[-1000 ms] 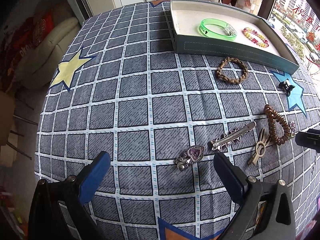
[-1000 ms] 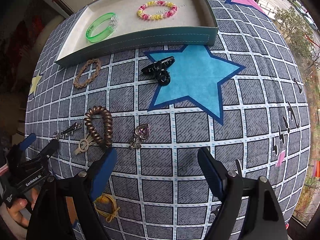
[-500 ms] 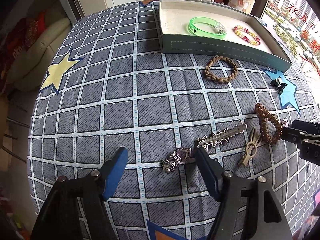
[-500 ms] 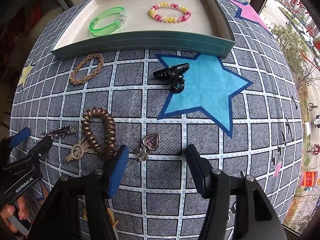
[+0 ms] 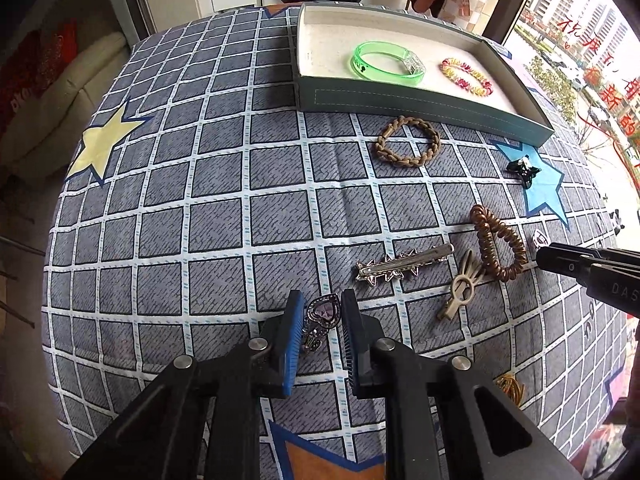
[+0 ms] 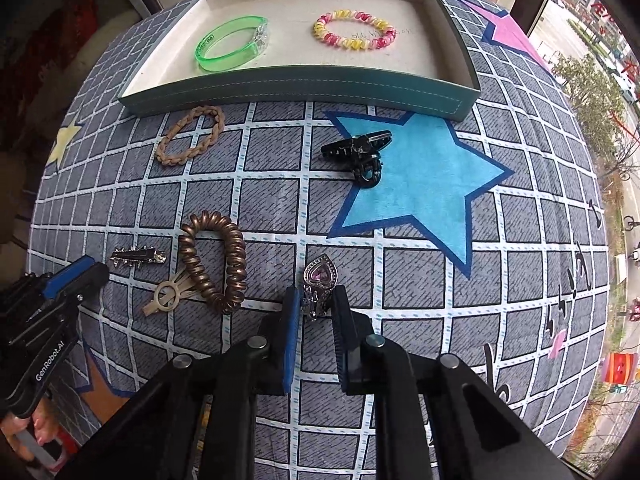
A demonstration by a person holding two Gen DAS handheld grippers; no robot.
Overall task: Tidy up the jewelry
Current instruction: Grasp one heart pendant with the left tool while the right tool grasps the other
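both grippers (image 5: 320, 312) (image 6: 316, 304) just closed on heart clips (image 5: 326, 310) (image 6: 320, 276); open cloth (image 5: 224, 208) left.

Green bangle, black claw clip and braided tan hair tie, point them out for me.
green bangle (image 6: 230, 44), right wrist view, clear clasp end.
black claw clip (image 6: 358, 150), right wrist view, its hinge.
braided tan hair tie (image 5: 408, 141), left wrist view, its right braid.

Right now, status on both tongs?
Left tongs just closed onto one heart clip, on the cloth. Right tongs just closed onto second heart clip. Coil hair tie lies beside it, not touching.
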